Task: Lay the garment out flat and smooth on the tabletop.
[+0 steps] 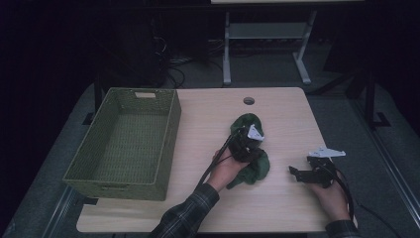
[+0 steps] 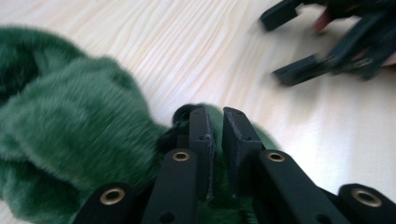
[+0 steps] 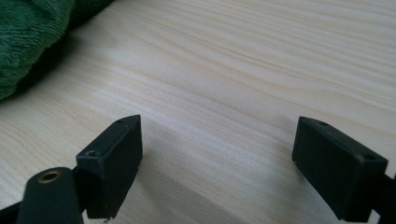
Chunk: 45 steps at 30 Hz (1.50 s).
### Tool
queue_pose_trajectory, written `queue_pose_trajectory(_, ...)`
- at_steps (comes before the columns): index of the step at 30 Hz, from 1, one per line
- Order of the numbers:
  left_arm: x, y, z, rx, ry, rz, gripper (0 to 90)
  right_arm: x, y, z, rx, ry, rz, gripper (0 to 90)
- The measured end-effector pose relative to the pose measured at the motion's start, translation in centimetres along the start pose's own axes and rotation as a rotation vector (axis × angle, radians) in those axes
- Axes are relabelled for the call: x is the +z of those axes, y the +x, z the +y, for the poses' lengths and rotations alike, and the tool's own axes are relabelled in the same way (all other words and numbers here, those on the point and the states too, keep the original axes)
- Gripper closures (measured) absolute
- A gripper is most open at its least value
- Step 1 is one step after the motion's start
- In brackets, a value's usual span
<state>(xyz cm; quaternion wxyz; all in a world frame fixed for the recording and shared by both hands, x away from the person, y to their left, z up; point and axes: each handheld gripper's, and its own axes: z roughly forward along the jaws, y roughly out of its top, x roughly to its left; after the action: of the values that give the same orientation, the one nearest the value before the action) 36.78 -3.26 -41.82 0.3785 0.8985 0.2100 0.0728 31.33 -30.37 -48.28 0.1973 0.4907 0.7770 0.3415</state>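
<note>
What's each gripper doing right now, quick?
Left gripper: jaws nearly closed, pinching the green plush cloth.
Right gripper: open, holding nothing, over the table.

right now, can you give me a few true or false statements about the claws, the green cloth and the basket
1. The left claw is nearly closed over the green cloth. True.
2. The right claw grips the cloth. False: its jaws stand wide apart over bare table, nothing between them.
3. The green basket holds the cloth. False: the cloth lies on the table, right of the basket.
4. The basket sits at the table's left side. True.
5. The right claw rests on the cloth. False: it is on the table, right of the cloth.
</note>
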Motion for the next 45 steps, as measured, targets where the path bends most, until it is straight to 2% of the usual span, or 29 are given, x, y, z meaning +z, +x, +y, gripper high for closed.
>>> queue_pose_trajectory(2,0.9,0.6,-0.4,-0.014,0.038,0.007,84.1,0.0,0.0,0.0,0.000,0.000,0.000,15.9)
queue_pose_trajectory(5,1.7,1.0,-0.9,-0.007,0.082,0.026,85.5,0.0,0.0,0.0,0.000,0.000,0.000,15.9)
queue_pose_trajectory(11,2.2,1.4,-1.3,0.002,0.116,0.026,87.0,0.0,0.0,0.0,0.001,0.000,0.000,15.9)
queue_pose_trajectory(16,1.2,1.3,-1.0,-0.013,0.075,0.010,84.5,0.0,0.0,0.0,0.001,0.000,0.000,15.9)
queue_pose_trajectory(17,0.3,1.2,-0.8,-0.012,0.049,0.006,83.9,0.0,0.0,0.0,0.001,0.000,0.000,15.9)
queue_pose_trajectory(20,-1.3,0.9,-0.6,0.011,0.021,0.007,81.4,0.0,0.0,0.0,0.000,0.000,0.000,15.9)
queue_pose_trajectory(21,-1.3,0.9,-0.6,0.011,0.021,0.007,81.3,0.0,0.0,0.0,0.000,0.000,0.000,15.9)
queue_pose_trajectory(22,-2.2,0.8,-0.6,0.013,0.005,0.010,80.8,0.0,0.0,0.0,0.001,0.000,0.000,15.9)
queue_pose_trajectory(24,-2.9,0.9,-0.8,0.013,-0.002,0.011,81.0,0.0,0.0,0.0,0.000,0.000,0.000,15.9)
queue_pose_trajectory(29,-3.7,1.0,-1.8,0.009,0.004,-0.002,89.7,0.0,0.0,0.0,0.000,-0.001,-0.002,16.3)
queue_pose_trajectory(32,-3.9,1.3,-2.0,-0.005,-0.009,0.003,89.8,0.0,0.1,0.0,-0.001,-0.004,0.001,18.7)
queue_pose_trajectory(36,-3.6,1.6,-1.9,0.003,-0.030,-0.018,89.7,-0.1,0.1,0.0,-0.005,-0.008,0.004,19.8)
queue_pose_trajectory(40,-2.3,1.4,-1.8,0.018,-0.020,-0.034,89.6,-0.1,0.1,0.0,-0.004,-0.008,0.004,19.7)
queue_pose_trajectory(45,-0.4,1.7,-2.3,-0.002,0.015,-0.038,89.6,-0.2,0.1,0.0,-0.014,-0.006,-0.009,19.9)
